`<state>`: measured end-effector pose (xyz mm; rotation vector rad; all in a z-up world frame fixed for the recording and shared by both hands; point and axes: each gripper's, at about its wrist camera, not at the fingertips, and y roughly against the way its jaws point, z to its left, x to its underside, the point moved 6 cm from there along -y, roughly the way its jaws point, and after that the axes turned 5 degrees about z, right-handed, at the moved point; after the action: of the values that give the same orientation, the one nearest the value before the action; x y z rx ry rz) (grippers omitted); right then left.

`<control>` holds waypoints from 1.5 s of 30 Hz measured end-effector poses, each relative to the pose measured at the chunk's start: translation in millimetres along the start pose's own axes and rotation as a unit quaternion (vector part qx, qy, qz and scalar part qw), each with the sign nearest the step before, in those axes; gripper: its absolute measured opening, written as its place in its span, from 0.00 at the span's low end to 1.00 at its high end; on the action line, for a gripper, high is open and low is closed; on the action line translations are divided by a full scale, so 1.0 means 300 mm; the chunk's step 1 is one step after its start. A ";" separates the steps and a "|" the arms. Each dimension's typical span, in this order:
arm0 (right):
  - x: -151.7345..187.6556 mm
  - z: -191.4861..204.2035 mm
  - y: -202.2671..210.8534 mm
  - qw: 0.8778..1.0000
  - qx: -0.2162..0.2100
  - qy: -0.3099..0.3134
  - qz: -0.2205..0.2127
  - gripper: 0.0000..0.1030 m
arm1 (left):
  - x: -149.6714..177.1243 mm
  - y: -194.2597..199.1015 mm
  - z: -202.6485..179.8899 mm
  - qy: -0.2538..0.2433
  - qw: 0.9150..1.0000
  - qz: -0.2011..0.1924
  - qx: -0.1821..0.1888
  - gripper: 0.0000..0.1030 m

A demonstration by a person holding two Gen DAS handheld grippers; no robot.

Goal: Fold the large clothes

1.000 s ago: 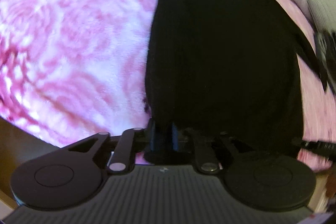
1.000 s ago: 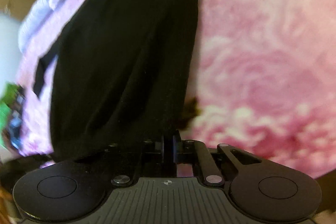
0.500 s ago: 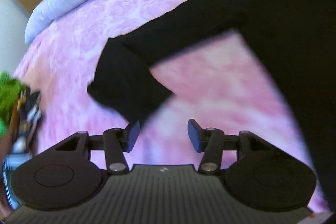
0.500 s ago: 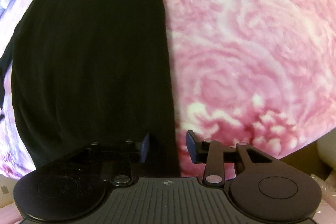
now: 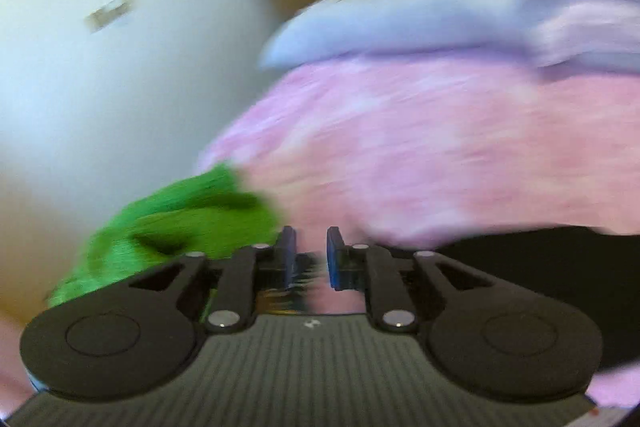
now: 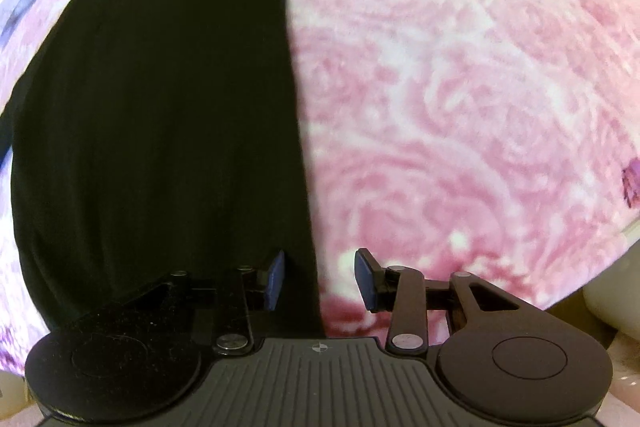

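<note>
My right gripper (image 6: 320,277) hangs spread over the long black fabric garment's (image 6: 160,127) straight edge, lined up to pinch; my left gripper (image 5: 311,255) is closing, empty.

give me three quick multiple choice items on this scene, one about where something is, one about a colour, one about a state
1. In the right wrist view, where does the large black garment lie on the pink rose-patterned blanket?
A. on the left side
B. on the right side
C. it is absent

2. What colour is the crumpled cloth beside the left gripper?
A. yellow
B. green
C. blue

3. How does the right gripper stand?
A. clamped on a white cloth
B. out of view
C. open, its pads apart over the garment's edge

Answers:
1. A, the black fabric fills the left half and the blanket shows bare on the right.
2. B, the cloth left of the fingers is bright green.
3. C, a clear gap separates its blue pads and neither presses the fabric.
</note>
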<state>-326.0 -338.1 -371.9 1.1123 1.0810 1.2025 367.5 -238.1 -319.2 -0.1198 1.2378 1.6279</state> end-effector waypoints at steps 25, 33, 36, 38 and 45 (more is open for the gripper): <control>-0.774 -0.967 0.133 0.951 0.115 0.094 -0.271 0.38 | 0.527 0.775 -0.879 0.062 0.943 0.151 0.291 0.31; -0.984 -0.932 -0.151 0.850 0.250 0.392 -0.248 0.34 | 0.583 0.853 -1.013 0.047 0.947 0.161 0.275 0.31; -0.975 -0.920 -0.160 0.836 0.232 0.440 -0.231 0.00 | 0.593 0.870 -1.038 0.044 0.948 0.167 0.267 0.31; -0.957 -0.915 -0.090 0.855 0.181 0.434 -0.220 0.00 | 0.585 0.883 -1.040 0.043 0.949 0.162 0.266 0.31; -1.035 -1.088 0.429 0.945 -0.160 0.147 -0.245 0.00 | 0.554 0.915 -1.021 0.052 0.953 0.154 0.256 0.31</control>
<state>-685.5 -624.3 -280.2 0.3836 1.2420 1.1036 -59.5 -339.8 -382.8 0.3301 1.7912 1.5150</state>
